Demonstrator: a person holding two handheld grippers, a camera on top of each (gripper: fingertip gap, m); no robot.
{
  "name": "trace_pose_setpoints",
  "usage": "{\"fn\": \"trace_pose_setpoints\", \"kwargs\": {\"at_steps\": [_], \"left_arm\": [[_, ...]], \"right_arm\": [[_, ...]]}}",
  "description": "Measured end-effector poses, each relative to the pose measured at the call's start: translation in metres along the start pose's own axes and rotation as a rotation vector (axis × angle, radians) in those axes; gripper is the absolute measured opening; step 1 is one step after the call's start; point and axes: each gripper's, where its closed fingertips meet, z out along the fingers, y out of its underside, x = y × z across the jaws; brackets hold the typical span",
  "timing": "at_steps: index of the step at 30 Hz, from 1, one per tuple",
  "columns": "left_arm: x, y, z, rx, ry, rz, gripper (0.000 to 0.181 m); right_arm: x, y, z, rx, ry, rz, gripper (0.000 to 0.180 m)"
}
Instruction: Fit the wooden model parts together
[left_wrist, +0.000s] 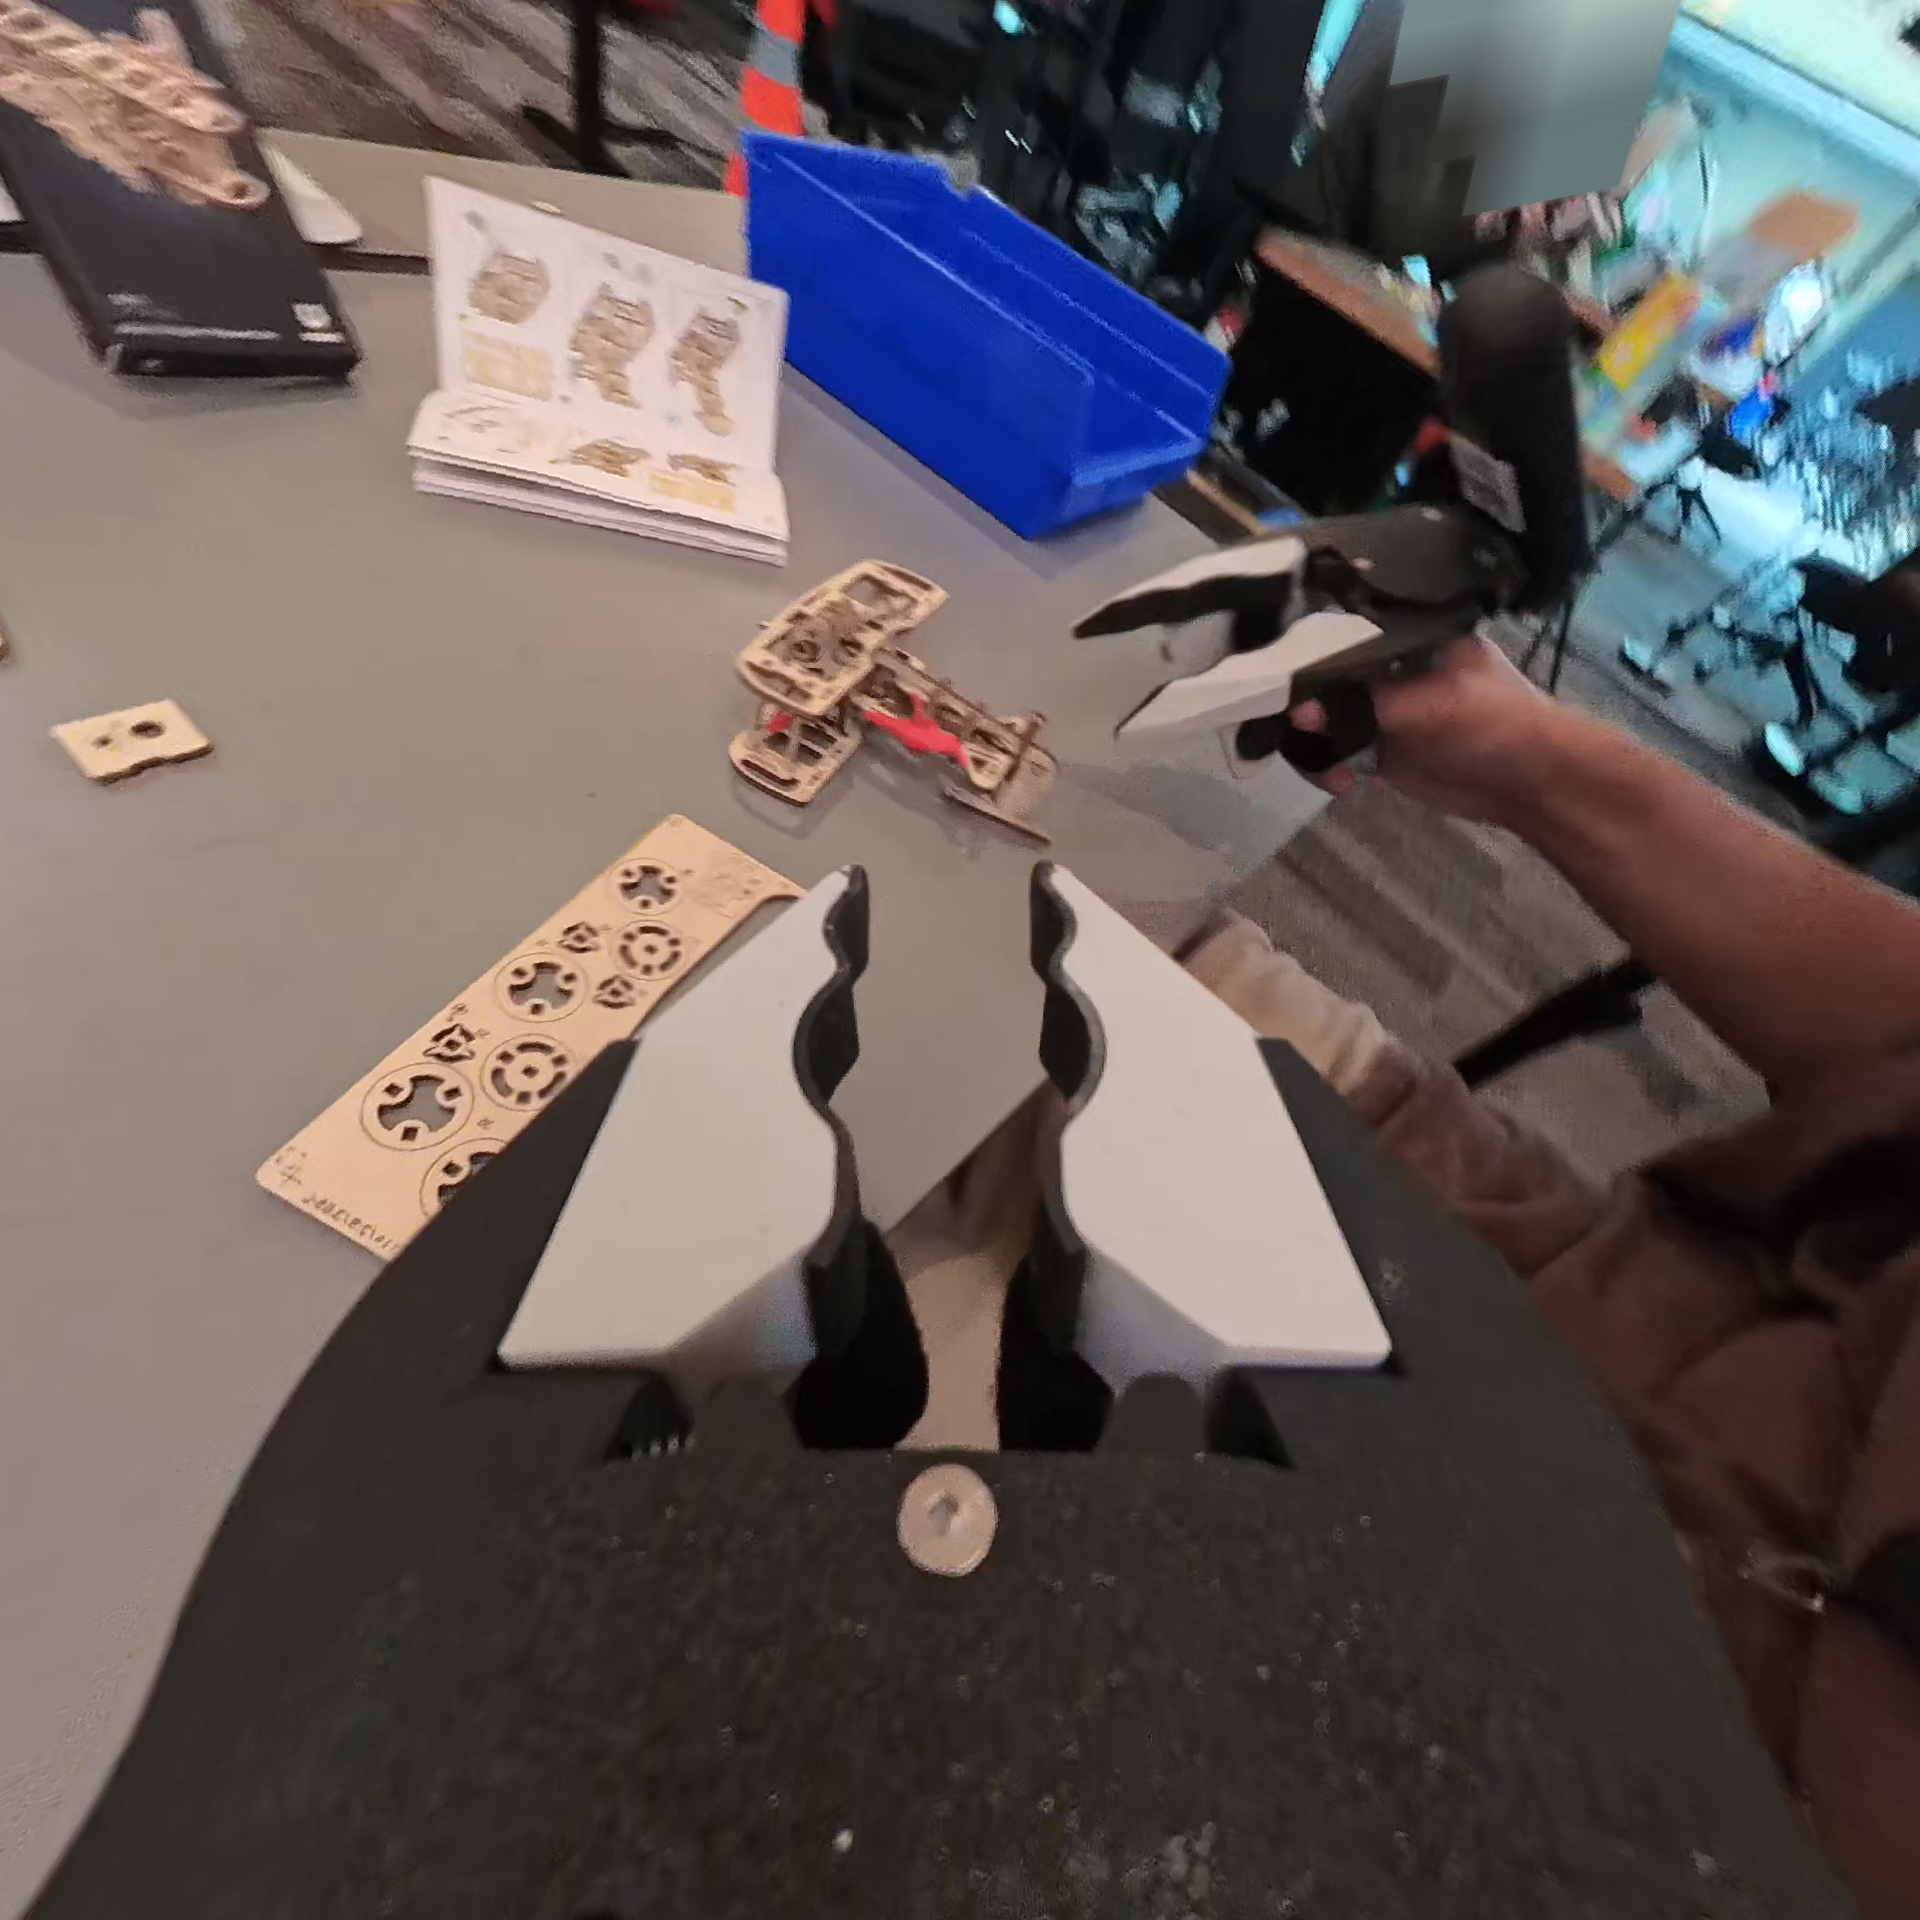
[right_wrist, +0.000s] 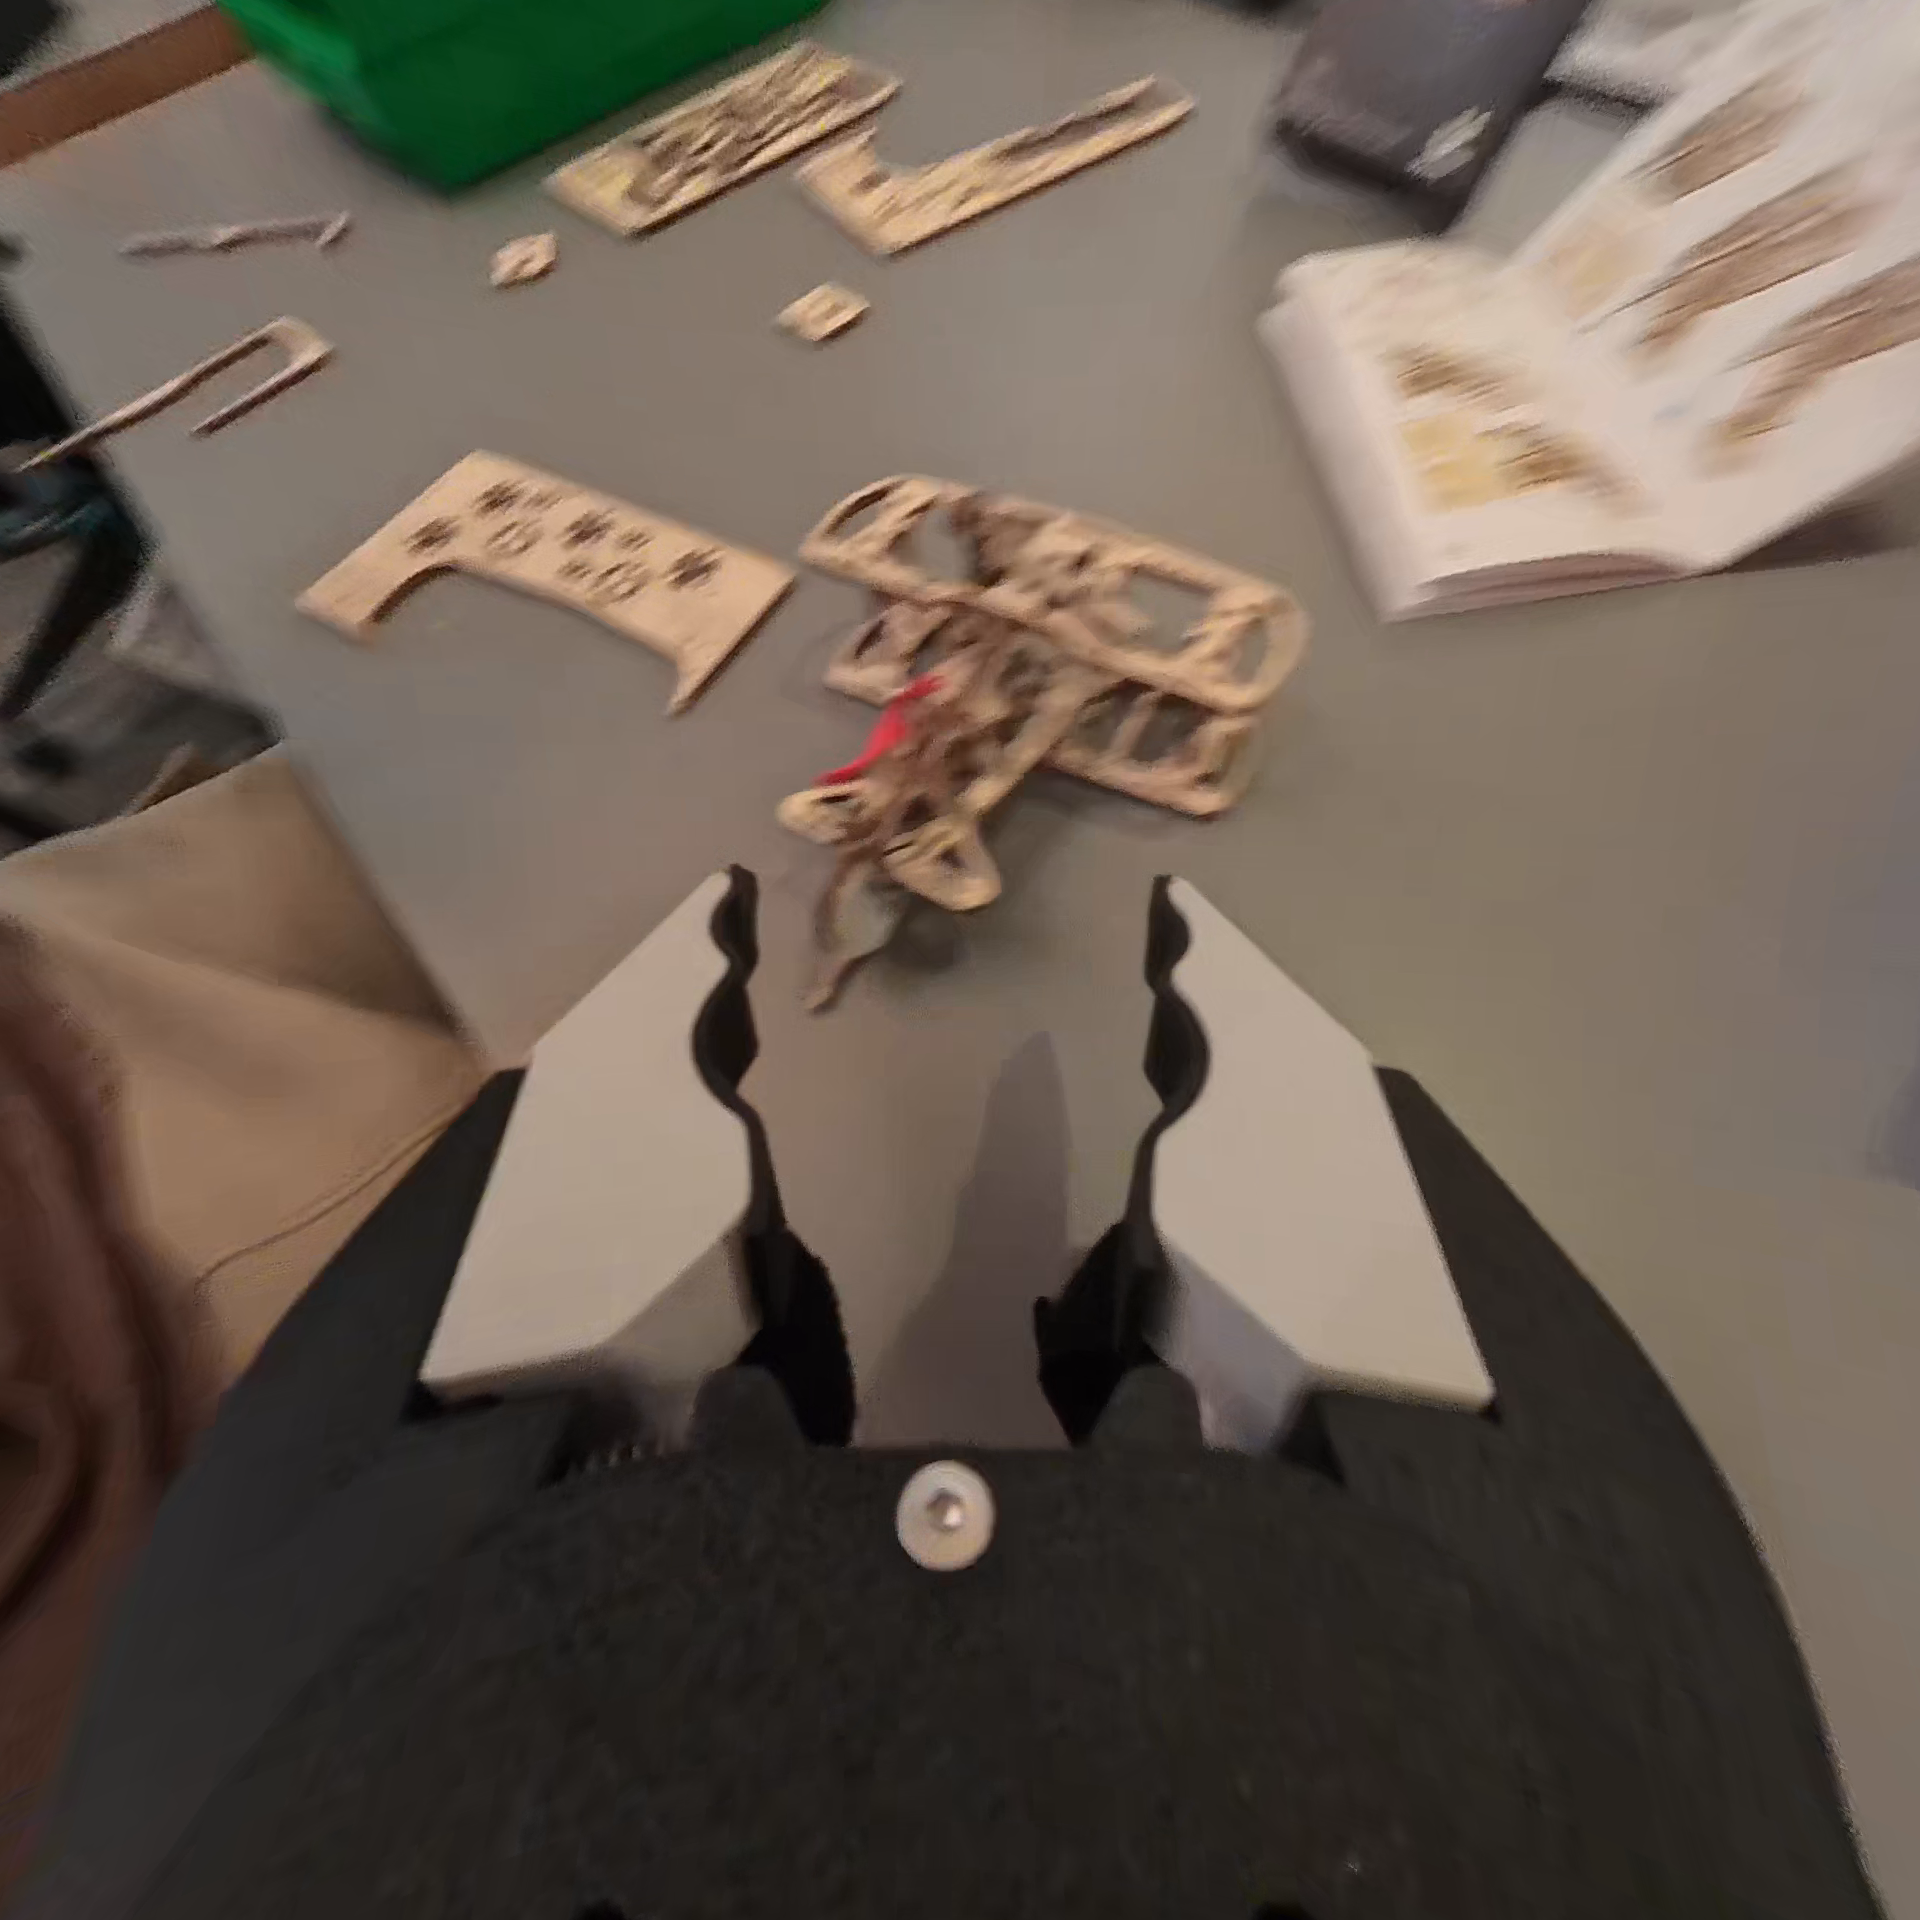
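Wooden plane (left_wrist: 883, 696) on grey table (left_wrist: 312, 623), untouched | left gripper (left_wrist: 948, 894) and right gripper (right_wrist: 951, 899) agape, empty | advise: pinch sturdy frame, avoid thin struts.

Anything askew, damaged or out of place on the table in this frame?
The wooden biplane model lies tipped on the grey table, wings slanted rather than level. Whether it is damaged cannot be told. Loose wooden offcuts are scattered about. Both the left gripper and the right gripper are open and empty.

Even indoor light; right wrist view motion-blurred; wide-angle edge distortion.
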Motion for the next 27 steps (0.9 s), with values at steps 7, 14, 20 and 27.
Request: {"fn": "trace_pose_setpoints", "kwargs": {"at_steps": [7, 14, 20, 27], "left_arm": [[-0.064, 0.016, 0.017, -0.042, -0.137, -0.058, 0.028], [-0.107, 0.022, 0.015, -0.085, -0.271, 0.032, 0.028], [-0.137, 0.021, 0.004, -0.071, -0.332, 0.002, 0.029], [-0.147, 0.014, -0.006, -0.016, -0.336, -0.048, 0.029]], "right_arm": [[0.115, -0.065, 0.051, 0.0, 0.228, -0.123, 0.067], [0.199, -0.077, 0.165, -0.218, 0.153, -0.162, 0.097], [0.196, -0.052, 0.183, -0.23, 0.091, -0.044, 0.116], [0.192, -0.048, 0.177, -0.201, 0.114, -0.029, 0.116]]}}
